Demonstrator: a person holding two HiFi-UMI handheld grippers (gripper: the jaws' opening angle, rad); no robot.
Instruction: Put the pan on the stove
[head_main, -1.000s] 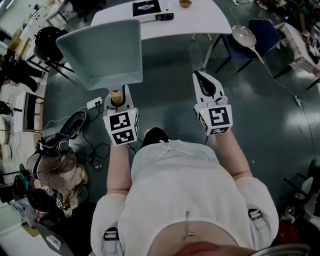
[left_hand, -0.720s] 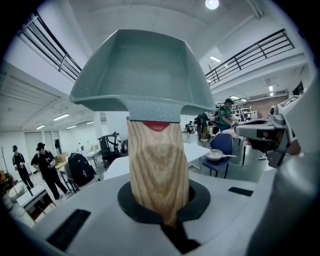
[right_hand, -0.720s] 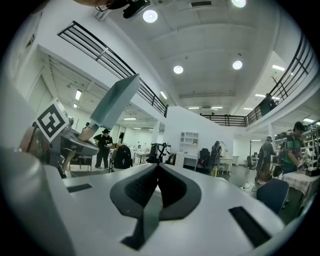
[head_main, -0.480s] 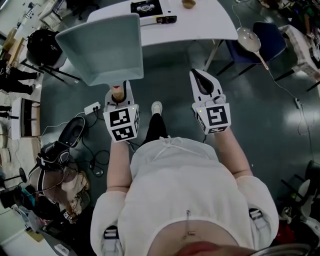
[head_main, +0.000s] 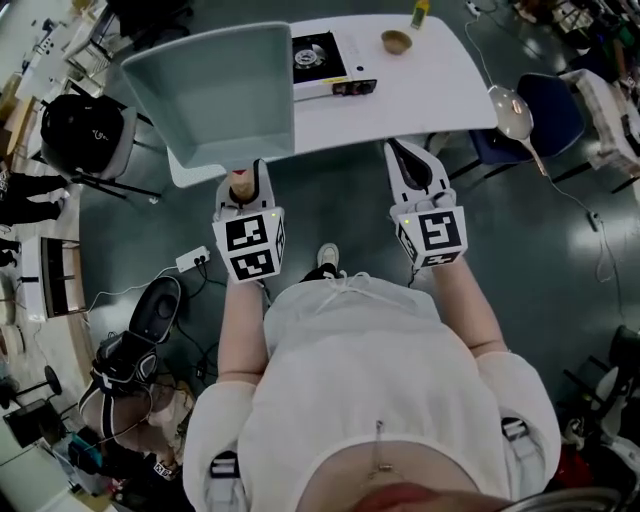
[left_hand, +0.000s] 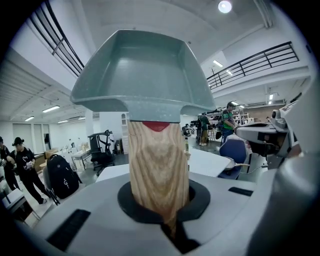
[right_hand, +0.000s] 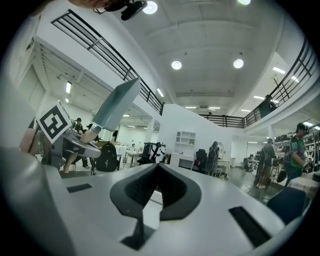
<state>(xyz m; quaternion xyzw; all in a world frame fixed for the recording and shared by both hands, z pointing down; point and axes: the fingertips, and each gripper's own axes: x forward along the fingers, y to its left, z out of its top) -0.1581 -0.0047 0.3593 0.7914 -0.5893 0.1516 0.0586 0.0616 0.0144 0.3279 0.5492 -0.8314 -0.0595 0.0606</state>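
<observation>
Left gripper (head_main: 241, 180) clamped on the wooden handle (left_hand: 159, 170) of the raised pan (head_main: 213, 100), near the stove (head_main: 320, 62) on the white table (head_main: 430, 85); right gripper (head_main: 409, 160) closed, empty.

Open lab hall, mezzanine railings (left_hand: 250, 62), white desk (head_main: 425, 85), office chair (left_hand: 232, 151), floor power strip (head_main: 192, 261)

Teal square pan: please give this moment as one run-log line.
left hand-held gripper: shut on wooden handle | teal square pan: in air | white stove: on white table, bare | right hand-held gripper: shut, empty
</observation>
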